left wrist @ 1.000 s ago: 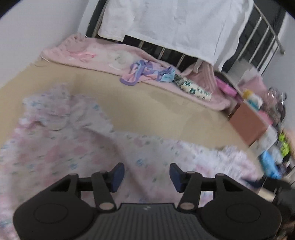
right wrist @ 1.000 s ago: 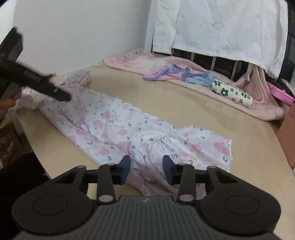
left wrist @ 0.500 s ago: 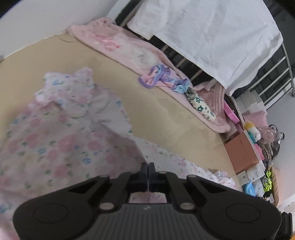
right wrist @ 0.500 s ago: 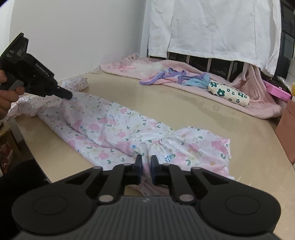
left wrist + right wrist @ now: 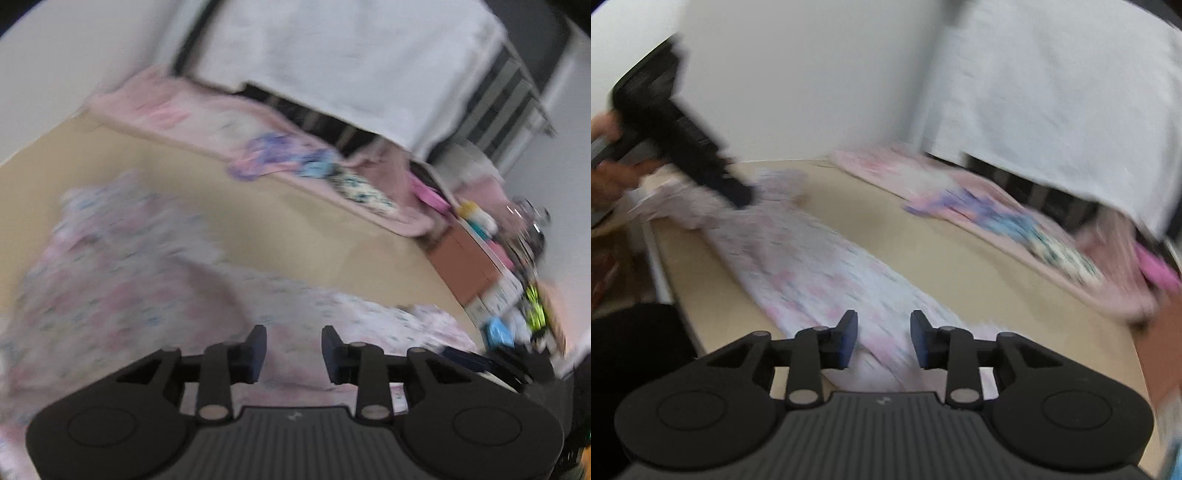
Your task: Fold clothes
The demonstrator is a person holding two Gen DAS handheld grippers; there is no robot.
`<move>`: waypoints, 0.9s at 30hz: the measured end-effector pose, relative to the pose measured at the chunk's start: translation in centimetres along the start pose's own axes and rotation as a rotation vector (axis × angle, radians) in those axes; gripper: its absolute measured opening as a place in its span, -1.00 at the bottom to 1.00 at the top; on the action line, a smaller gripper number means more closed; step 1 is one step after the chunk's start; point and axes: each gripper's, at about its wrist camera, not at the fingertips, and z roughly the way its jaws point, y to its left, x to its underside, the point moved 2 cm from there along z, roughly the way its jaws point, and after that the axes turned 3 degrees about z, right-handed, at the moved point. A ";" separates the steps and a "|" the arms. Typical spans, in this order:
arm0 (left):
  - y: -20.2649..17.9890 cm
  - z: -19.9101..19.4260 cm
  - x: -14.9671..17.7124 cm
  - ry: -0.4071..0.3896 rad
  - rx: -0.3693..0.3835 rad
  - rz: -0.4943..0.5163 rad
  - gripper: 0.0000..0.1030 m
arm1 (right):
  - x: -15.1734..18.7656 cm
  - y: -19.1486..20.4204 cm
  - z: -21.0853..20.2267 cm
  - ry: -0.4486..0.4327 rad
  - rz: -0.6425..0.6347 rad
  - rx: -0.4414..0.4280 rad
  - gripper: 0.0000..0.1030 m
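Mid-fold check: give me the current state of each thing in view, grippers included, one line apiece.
Left gripper: jaws opening, floral cloth behind the gap, pads not pressing on it.
Right gripper: jaws opening, nothing pinched.
Floral garment: stretched long across the table, unfolded, rumpled at the far end.
Table: tan top, garment lying on it.
Pink blanket: spread along the far edge, small clothes piled on it.
White sheet: draped over the rail behind.

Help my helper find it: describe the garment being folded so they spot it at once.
On the tan table, nearest its front edge, lies a long white floral garment with pink flowers. Unlike the pink blanket by the far rail, it is spread flat, apart from the rest.
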 end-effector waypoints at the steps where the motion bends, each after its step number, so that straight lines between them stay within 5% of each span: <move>1: -1.1 0.8 0.0 -0.005 0.000 0.064 -0.35 | -0.1 0.1 1.1 0.016 -0.015 -0.024 -0.41; 3: -3.0 2.5 0.1 -0.012 -0.043 0.186 -0.29 | -0.1 -0.1 2.9 0.056 -0.012 -0.071 -0.45; 4: -3.6 3.3 0.2 -0.011 -0.071 0.225 -0.29 | 0.0 -0.3 3.5 0.079 0.009 -0.097 -0.62; 5: -3.7 3.7 0.3 -0.004 -0.098 0.228 -0.29 | 0.0 -0.5 4.1 0.102 0.029 -0.123 -1.00; 10: -3.6 5.4 0.6 0.018 -0.170 0.213 -0.27 | -0.1 -0.7 2.9 0.036 0.144 -0.181 -1.00; 13: -3.5 6.0 1.0 0.031 -0.195 0.221 -0.26 | 0.6 -1.1 3.4 0.094 0.173 -0.202 -0.95; 16: -2.9 5.9 1.8 0.038 -0.230 0.256 -0.26 | 0.8 -2.1 1.9 0.034 0.213 -0.215 -0.84; 19: -2.7 5.0 3.0 0.007 -0.259 0.312 -0.25 | 1.5 -4.8 1.3 0.027 0.304 -0.071 -0.46; 22: -2.2 3.8 3.8 -0.030 -0.301 0.295 -0.06 | 2.1 -4.6 2.1 0.142 0.158 0.008 -0.51; 27: -1.8 -3.4 4.3 -0.196 -0.496 0.184 -0.06 | -2.9 -5.5 -0.2 0.010 0.123 -0.037 -0.31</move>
